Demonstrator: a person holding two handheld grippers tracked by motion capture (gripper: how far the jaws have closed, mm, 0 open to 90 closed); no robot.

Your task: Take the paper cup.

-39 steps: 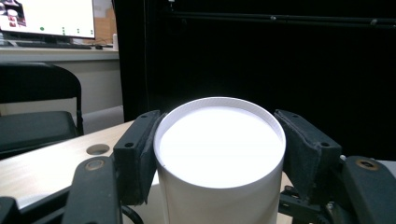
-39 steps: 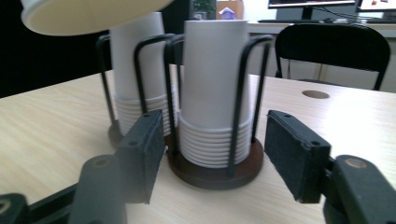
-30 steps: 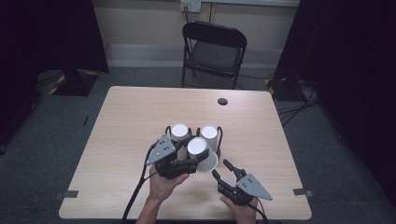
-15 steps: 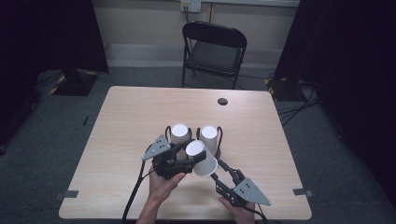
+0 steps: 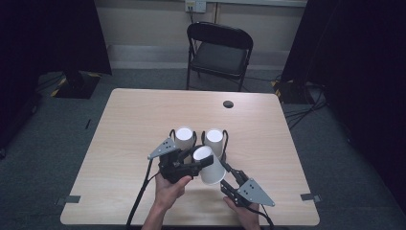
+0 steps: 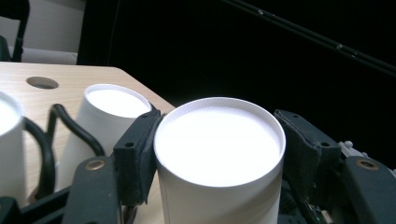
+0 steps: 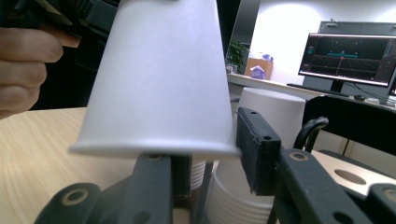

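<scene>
Cup (image 5: 208, 164), upside down, hangs above the worktop's (image 5: 129, 124) near edge, clamped by our left gripper (image 5: 191, 165). Left gripper view: jaws squeeze its base. Right gripper view: our right gripper (image 7: 205, 154) stands parted beneath the rim; we should close gently, avoiding crushing.

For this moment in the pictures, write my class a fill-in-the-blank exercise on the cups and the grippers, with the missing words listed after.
1. The left gripper grips an upside-down white paper ____.
2. Counting the held cup, the high view shows ____ white cups.
3. The two other cups stand upside down in a black wire ____ on the table.
4. Beyond the far edge of the table stands a black folding ____.

Missing words: cup; three; holder; chair
</scene>
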